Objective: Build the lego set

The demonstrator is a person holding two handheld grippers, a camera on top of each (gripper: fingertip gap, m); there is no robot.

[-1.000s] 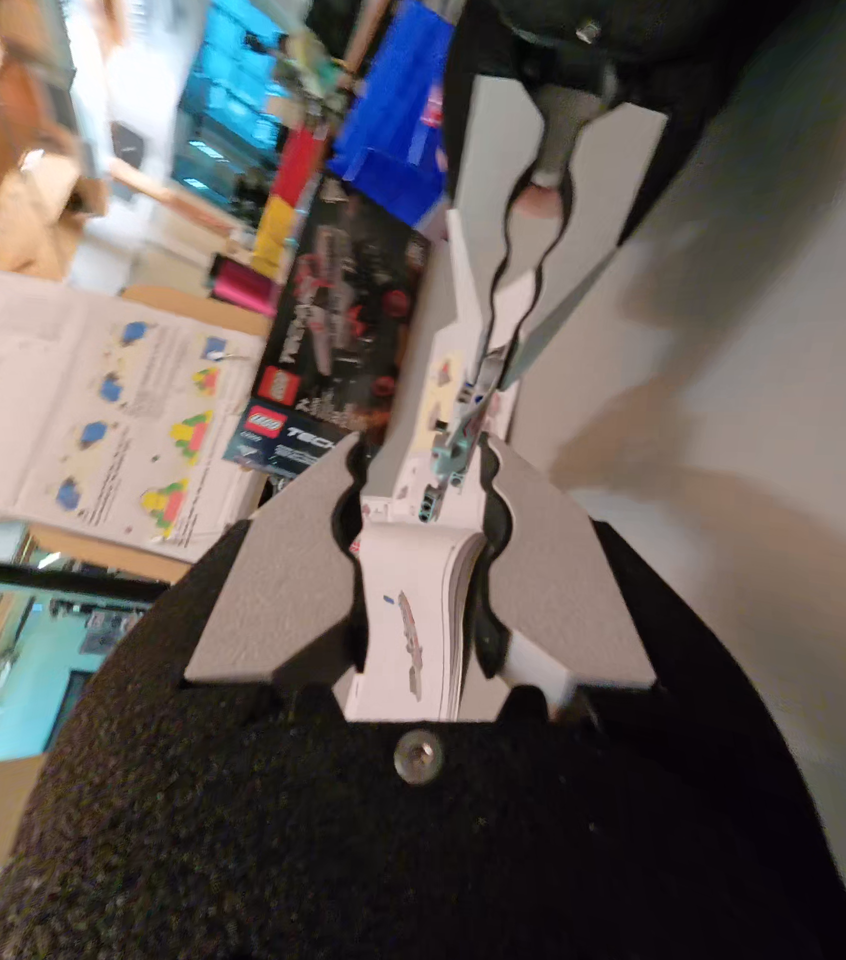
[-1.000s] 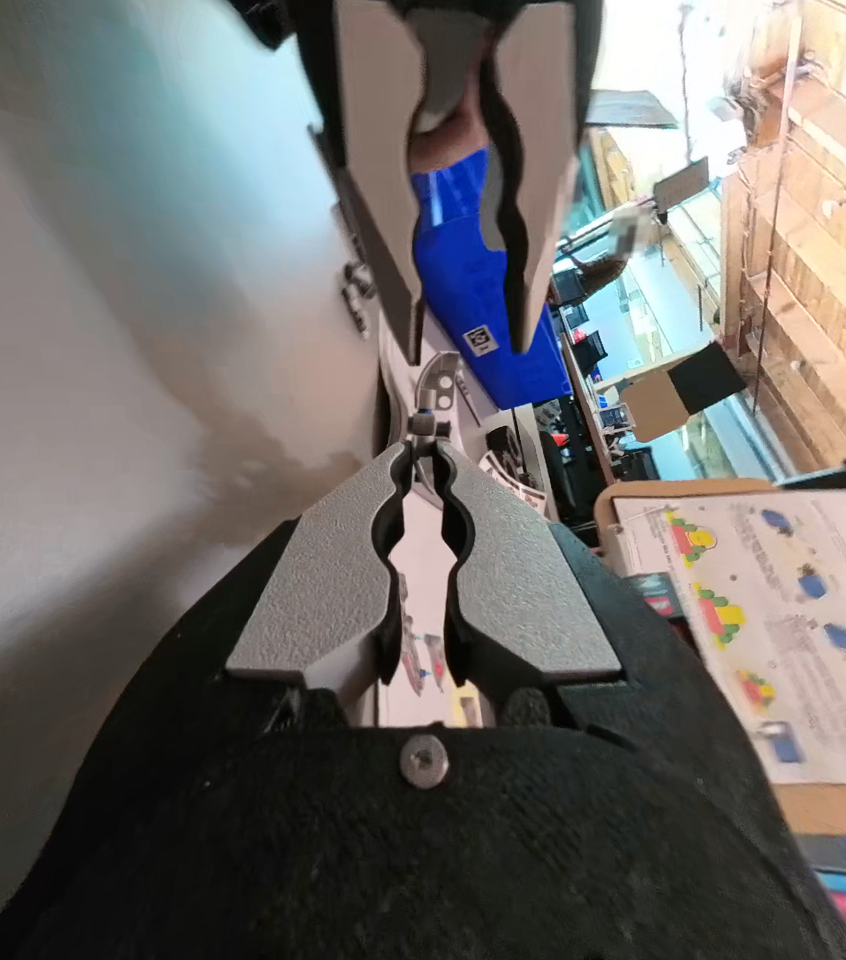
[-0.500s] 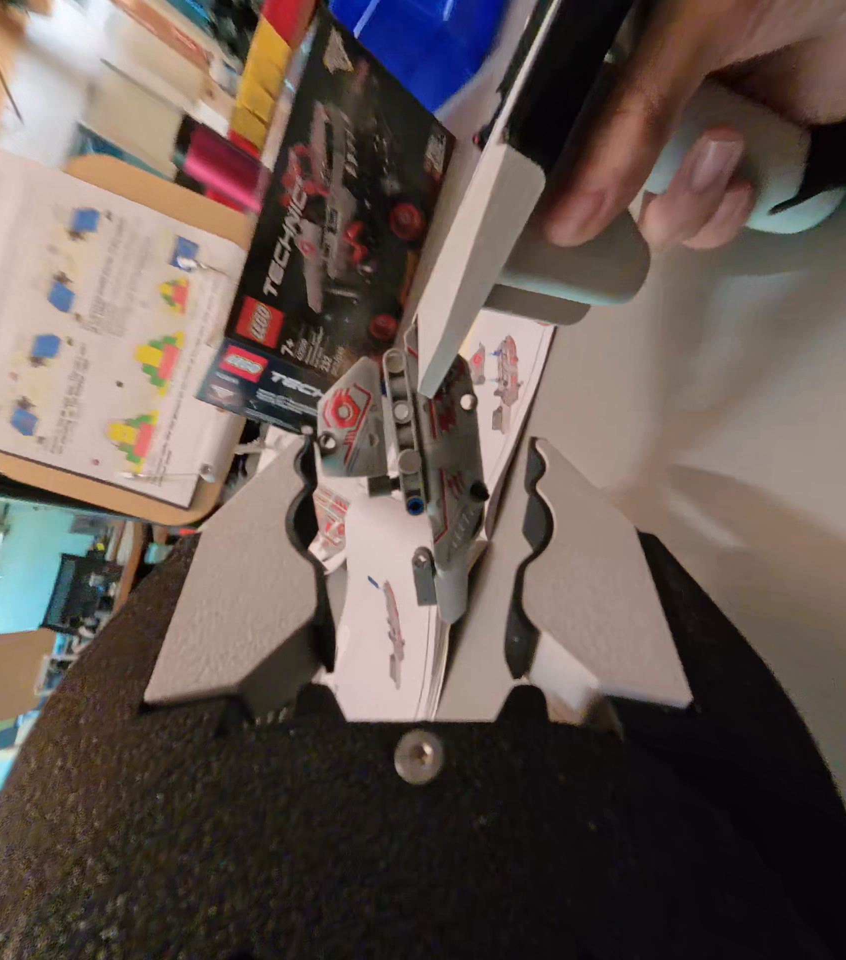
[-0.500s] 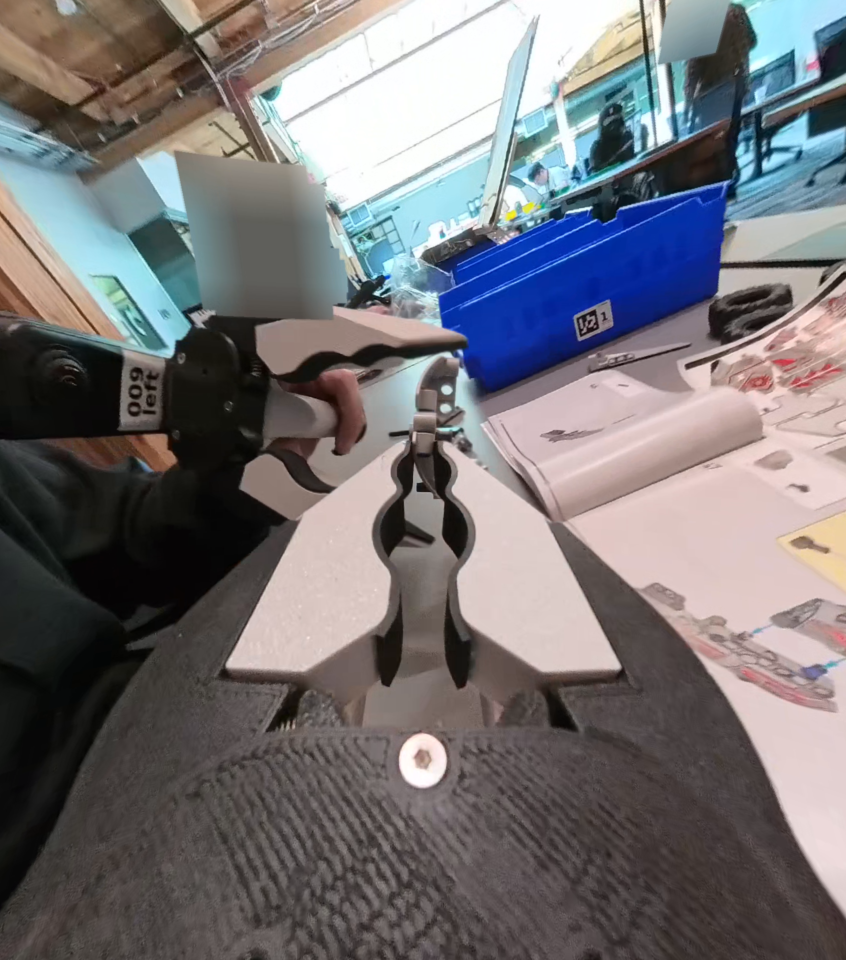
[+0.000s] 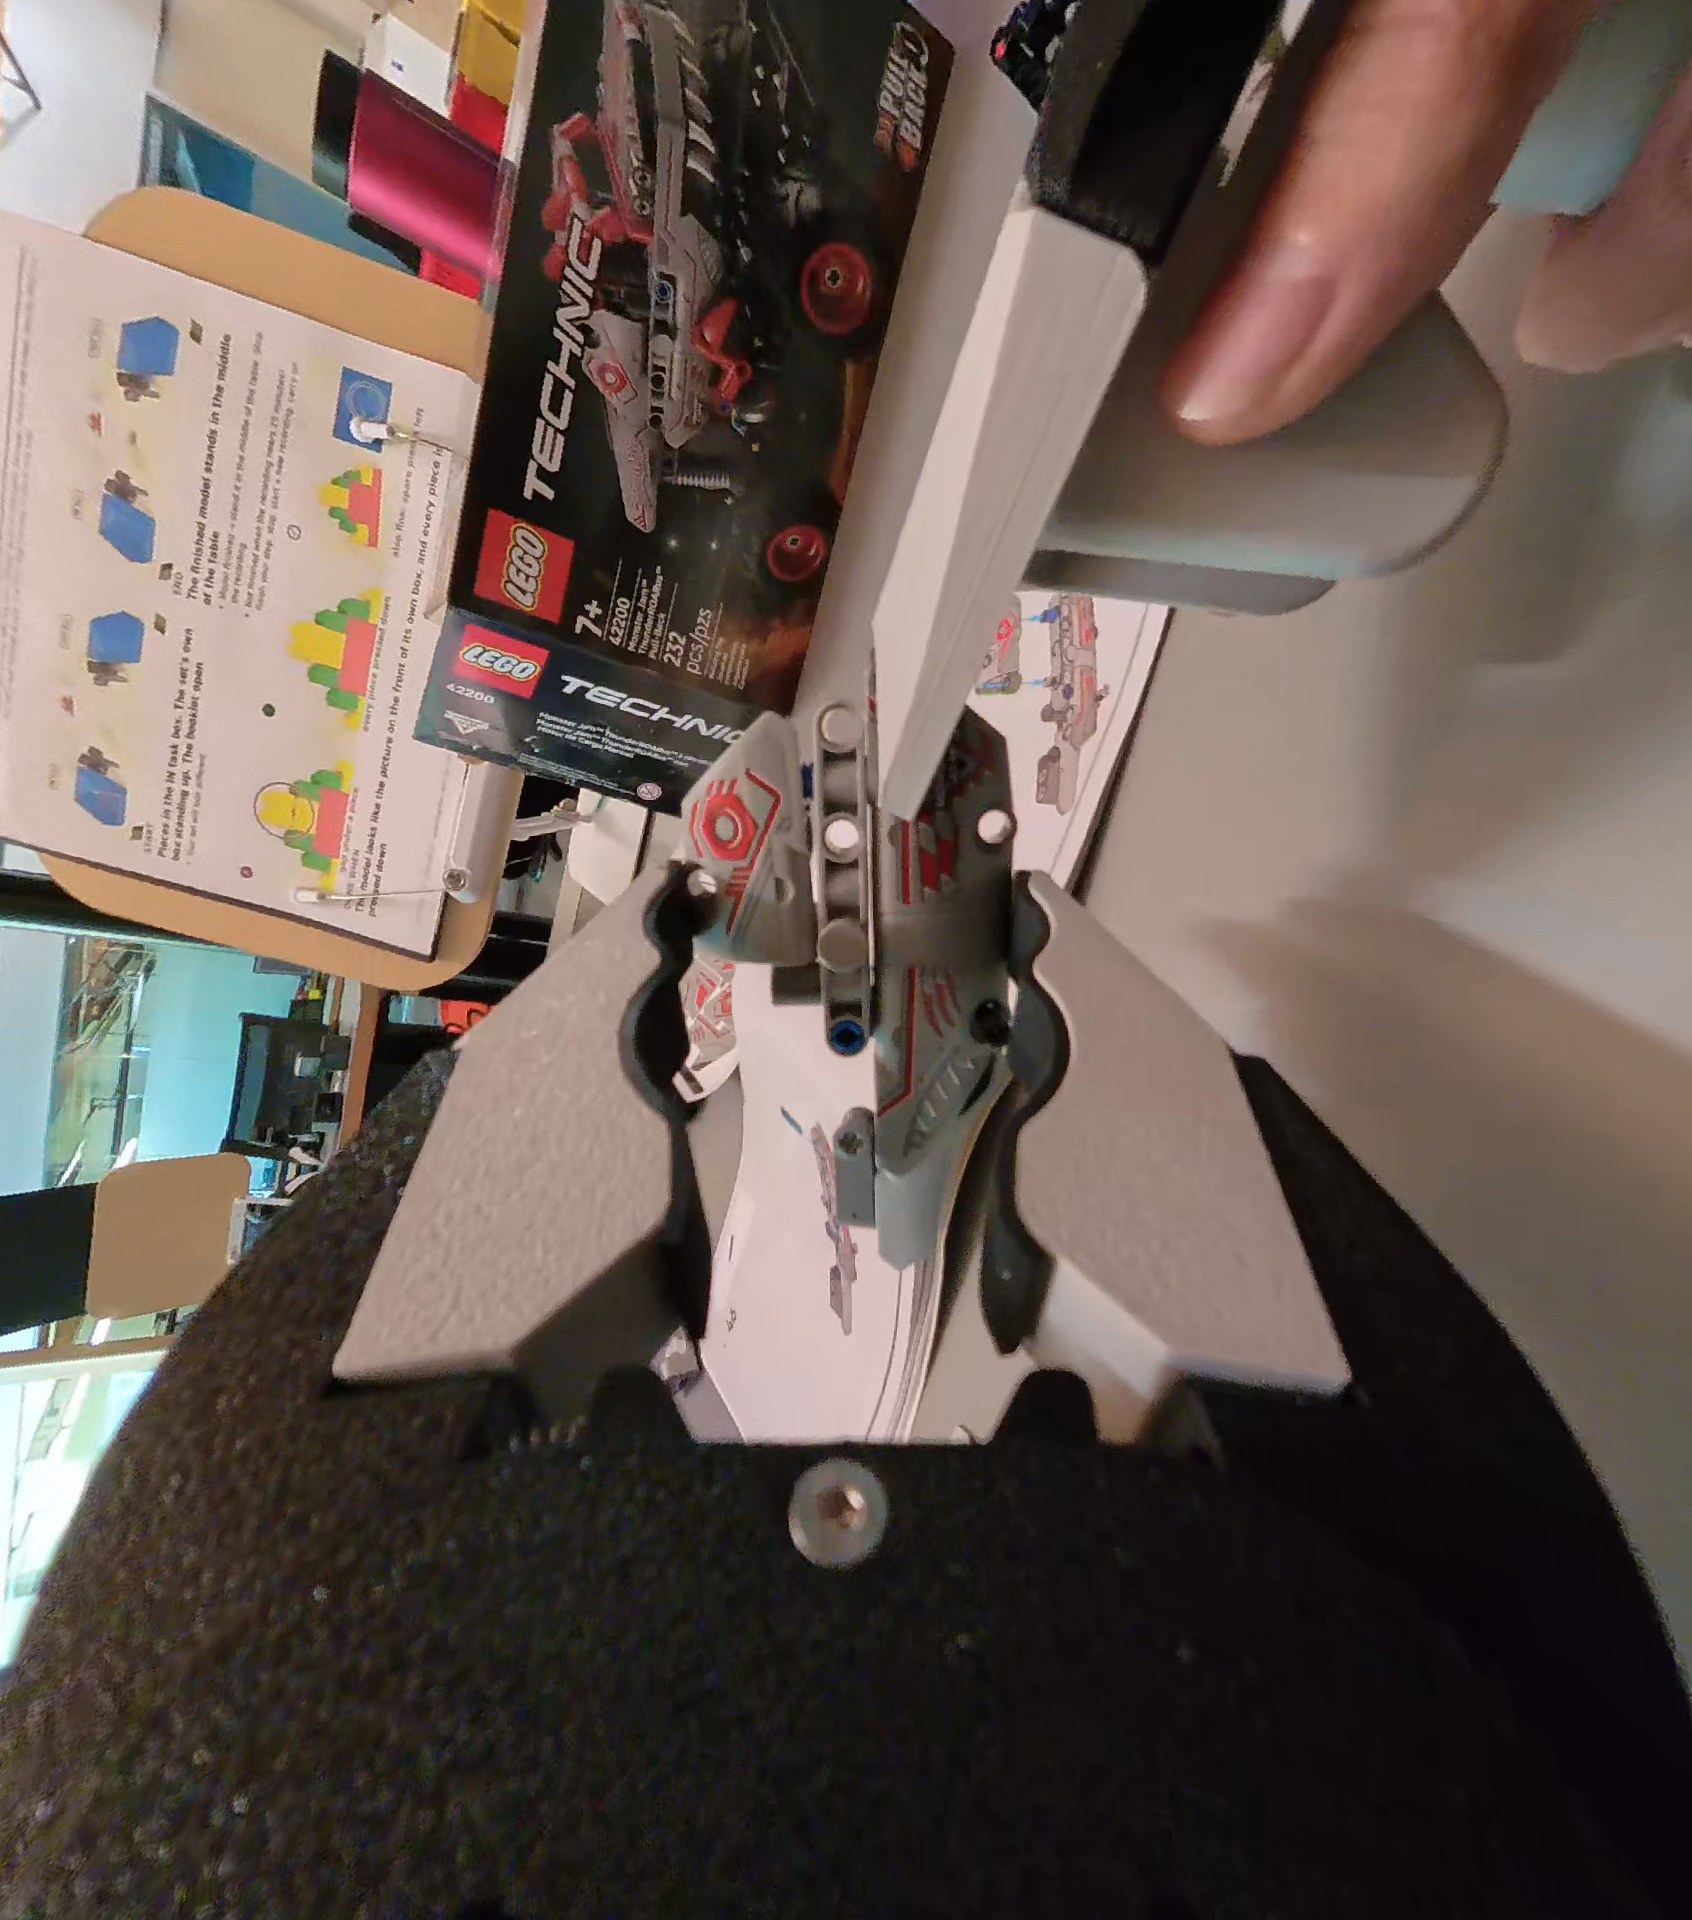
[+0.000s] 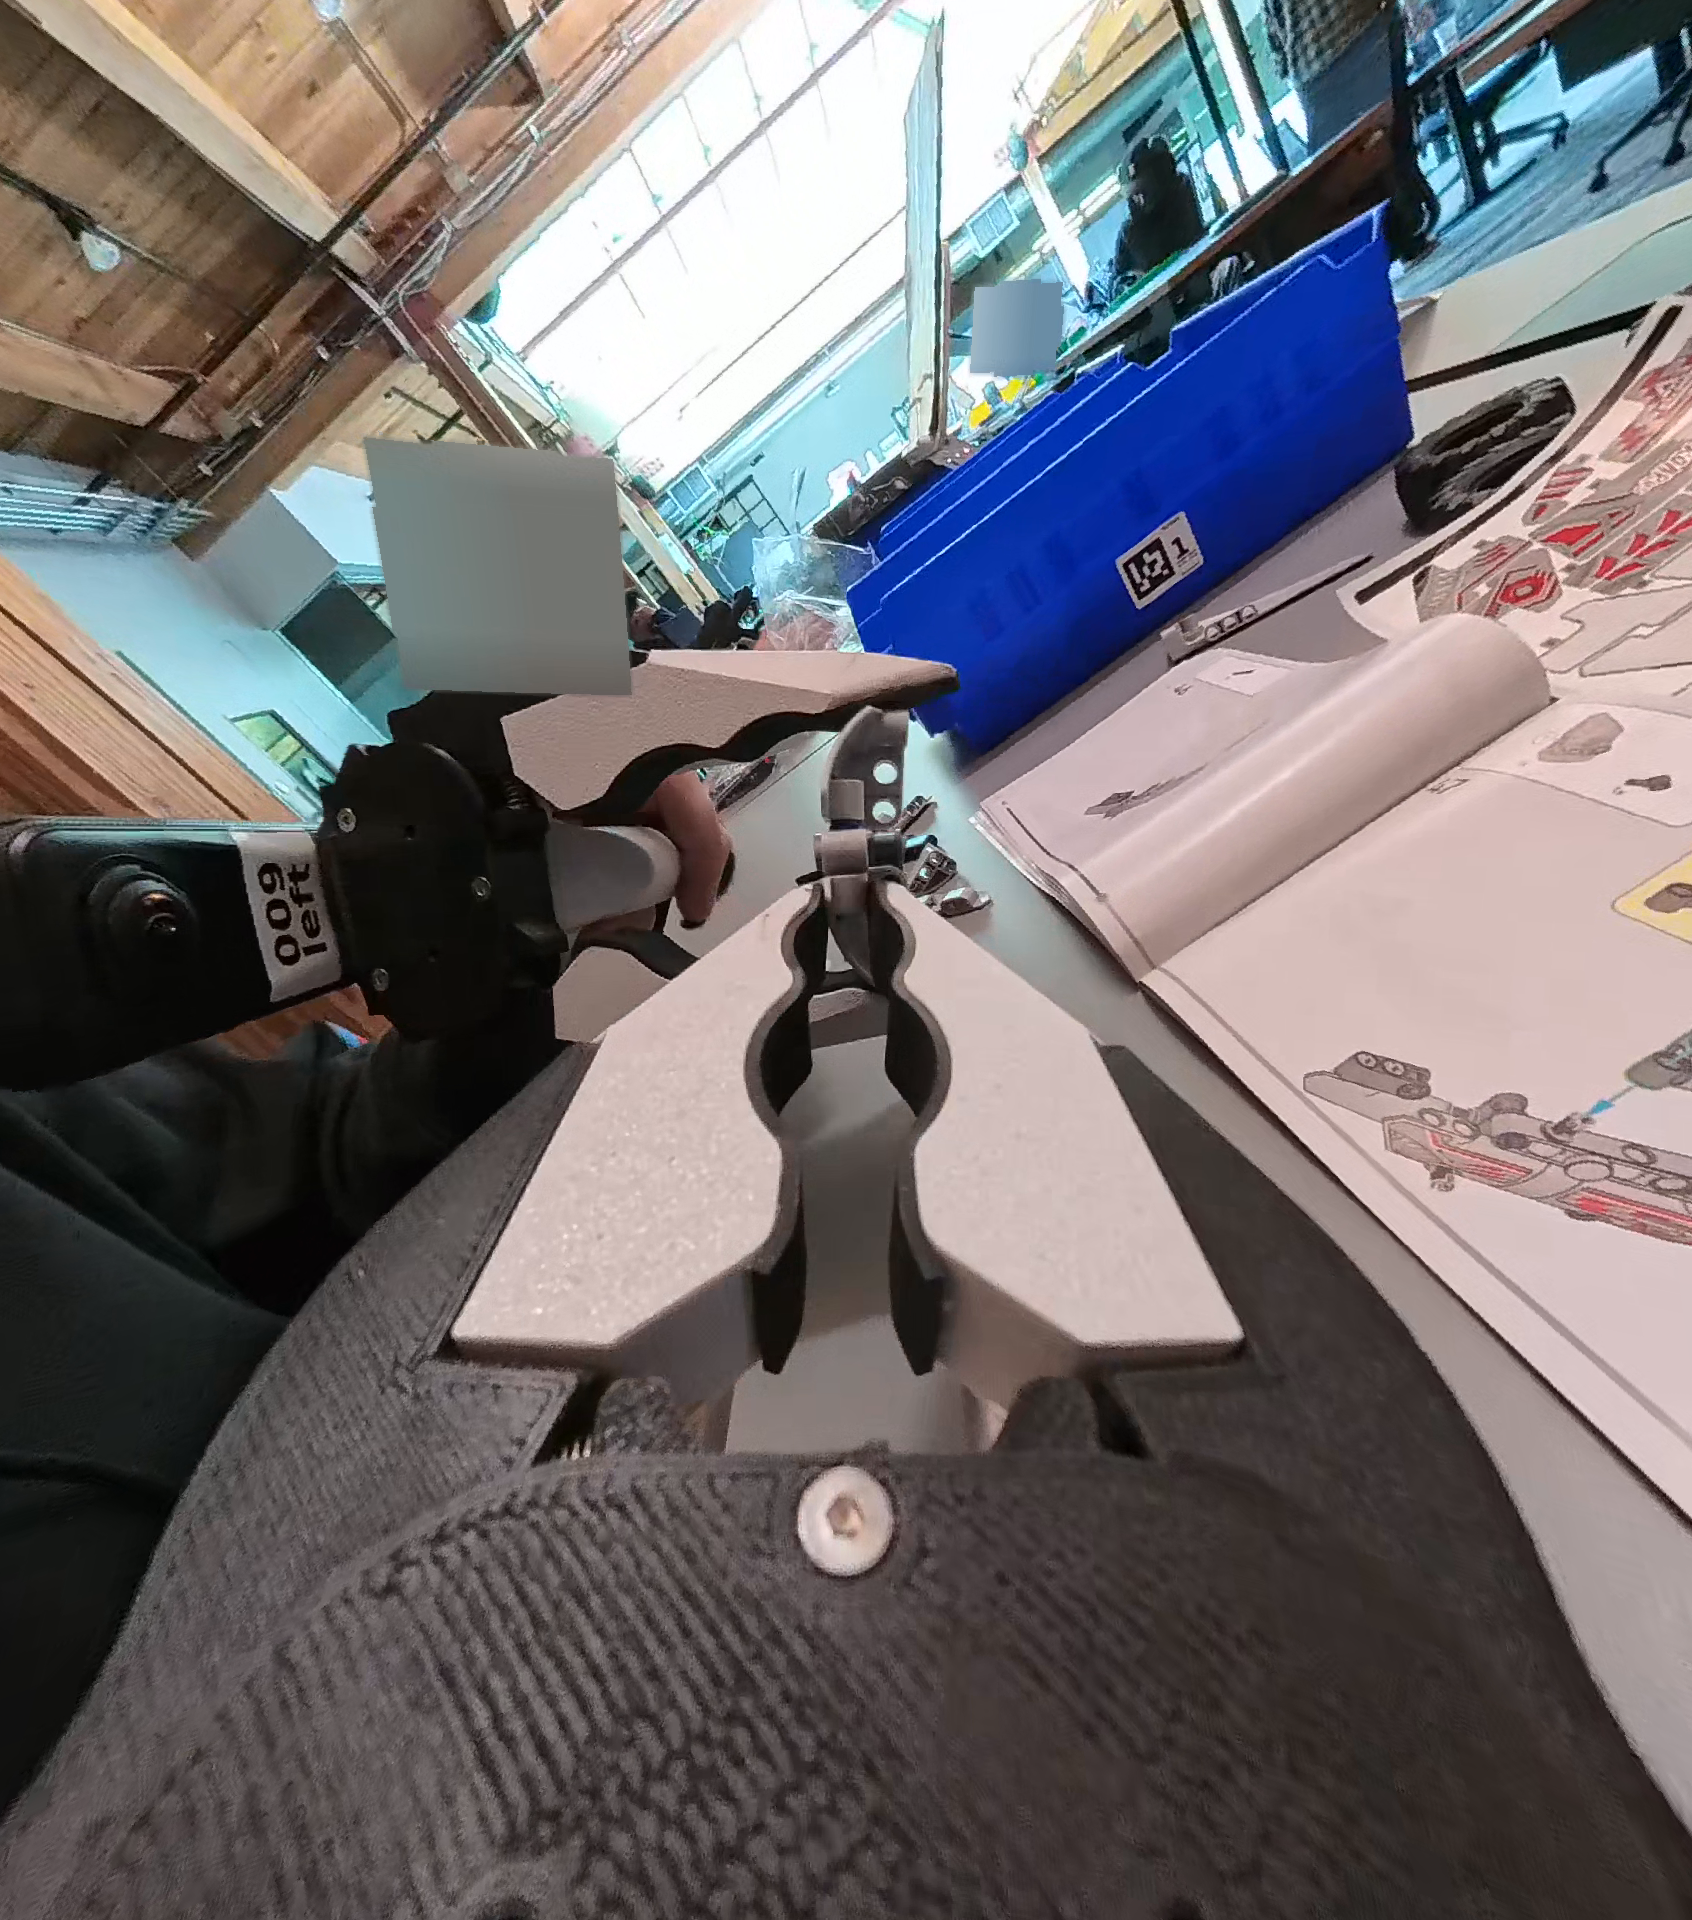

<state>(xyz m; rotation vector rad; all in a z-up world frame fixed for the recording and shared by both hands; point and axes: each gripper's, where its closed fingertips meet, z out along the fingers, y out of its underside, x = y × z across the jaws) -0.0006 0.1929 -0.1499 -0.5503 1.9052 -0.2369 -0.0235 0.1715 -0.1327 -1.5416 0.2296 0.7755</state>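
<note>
The right claw (image 6: 847, 914) is pinched tight on the grey, red-marked lego sub-assembly (image 5: 847, 935), gripping it at its edge near the fingertips so that most of the piece sticks out beyond them. The left claw (image 5: 847, 997) stands wide, its two fingers straddling the same piece without visibly pressing on it; the piece sits in the gap between them, just ahead of their tips and held up above the table (image 6: 1081, 935).

Judging from its looks, the assembly is light, hard plastic: stiff as a whole, but made of a holed beam, curved panels and pins that could pop apart if squeezed across a joint. The smooth panels would likely slip; the central beam (image 5: 842, 862) looks the surer place to take hold, flat faces against the pads.

The left claw is held roughly level and rolled onto its side, the hand (image 6: 691, 842) wrapped round the grip behind it. The right claw comes in from the opposite direction, its fingers pointing toward the left one, a hand (image 5: 1444, 208) gripping its handle.

Beneath and to the right of the right claw lies the open instruction booklet (image 6: 1444, 935), with a sticker sheet (image 6: 1652, 540) and a blue bin (image 6: 1185, 499) farther ahead. Past the left claw, the set's box (image 5: 676, 364) stands beside a clipboard (image 5: 177, 540).
</note>
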